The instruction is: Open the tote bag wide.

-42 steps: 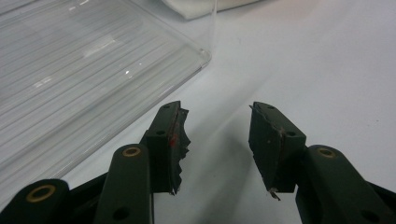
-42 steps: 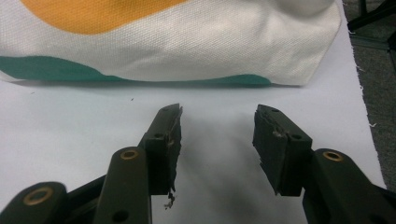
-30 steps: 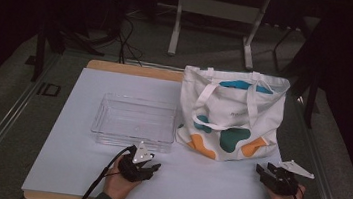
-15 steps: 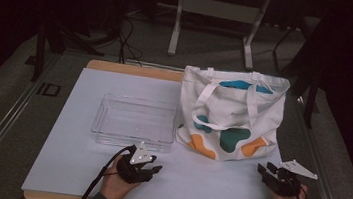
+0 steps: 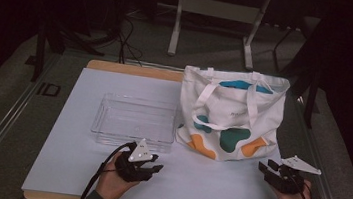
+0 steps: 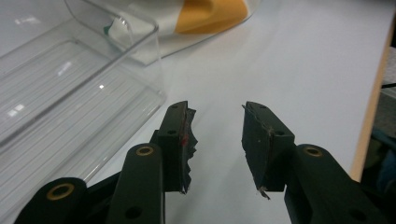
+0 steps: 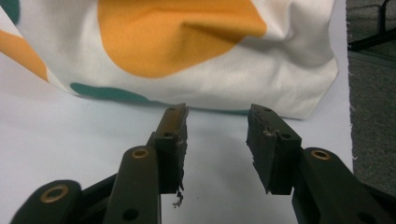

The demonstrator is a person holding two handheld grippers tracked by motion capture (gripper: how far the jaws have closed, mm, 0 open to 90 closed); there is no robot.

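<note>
My left tongs (image 5: 149,166) hang over the near worktop (image 5: 205,183), jaws apart with nothing between them, having just been closing a little. My right tongs (image 5: 268,170) are likewise parted and empty. Beyond lie the clear tray (image 5: 134,122) and, just beside it, the tote bag (image 5: 233,116).

The tote bag (image 7: 196,51) is cut off by the top and left edges in the right gripper view, and its handles are out of frame. In the left gripper view, the clear plastic tray (image 6: 70,88) runs off the left edge. The small print on the bag in the high view is too small to read.
</note>
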